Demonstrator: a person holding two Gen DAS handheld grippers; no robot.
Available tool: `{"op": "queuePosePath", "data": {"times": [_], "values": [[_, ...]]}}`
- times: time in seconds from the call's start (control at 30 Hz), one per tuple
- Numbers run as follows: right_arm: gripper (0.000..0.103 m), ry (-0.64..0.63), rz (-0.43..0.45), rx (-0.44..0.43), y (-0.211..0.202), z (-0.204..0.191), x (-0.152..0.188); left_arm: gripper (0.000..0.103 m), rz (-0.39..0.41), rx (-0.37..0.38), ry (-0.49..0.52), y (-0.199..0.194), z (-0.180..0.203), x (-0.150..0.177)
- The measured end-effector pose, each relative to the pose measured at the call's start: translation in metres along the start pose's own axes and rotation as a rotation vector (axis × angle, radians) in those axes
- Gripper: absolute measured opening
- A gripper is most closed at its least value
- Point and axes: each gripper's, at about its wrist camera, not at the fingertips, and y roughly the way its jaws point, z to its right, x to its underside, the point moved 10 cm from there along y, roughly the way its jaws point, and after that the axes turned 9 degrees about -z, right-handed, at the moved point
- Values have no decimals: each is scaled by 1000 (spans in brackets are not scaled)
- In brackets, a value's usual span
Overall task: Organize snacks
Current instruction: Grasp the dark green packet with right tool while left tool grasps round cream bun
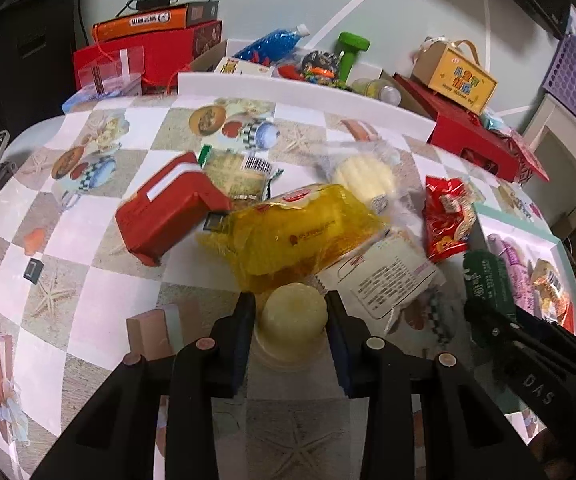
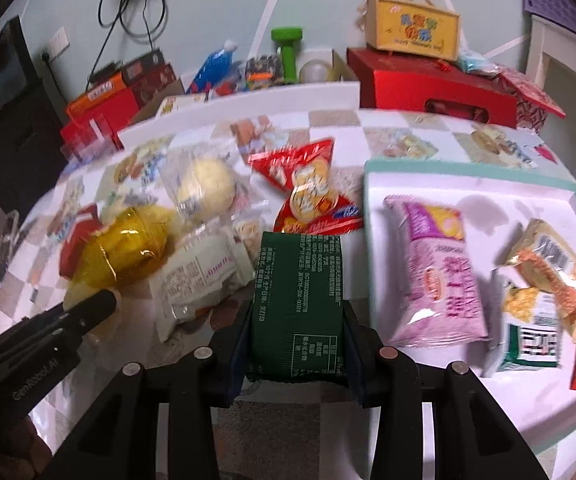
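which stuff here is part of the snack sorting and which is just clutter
Job:
left gripper on round pastry
right gripper on green packet
yellow bag
red snack bag
purple packet
white tray

Lying about:
green dumbbell
yellow gift box
blue bottle

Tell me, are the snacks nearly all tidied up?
About halfway. Done: the purple packet and some others lie in the white tray. In hand: the right tongs grip a green packet, the left tongs a pale round cake. Left: the yellow bag and the red box.
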Motion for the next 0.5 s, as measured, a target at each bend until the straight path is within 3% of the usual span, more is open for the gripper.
{"op": "queuePosePath", "data": {"times": [0.17, 0.5], "values": [[43, 9, 48, -6, -19, 2, -8, 36, 48, 22, 18, -19, 10, -7], [43, 2, 34, -15, -15, -1, -4, 36, 71, 43, 38, -28, 22, -10]]}}
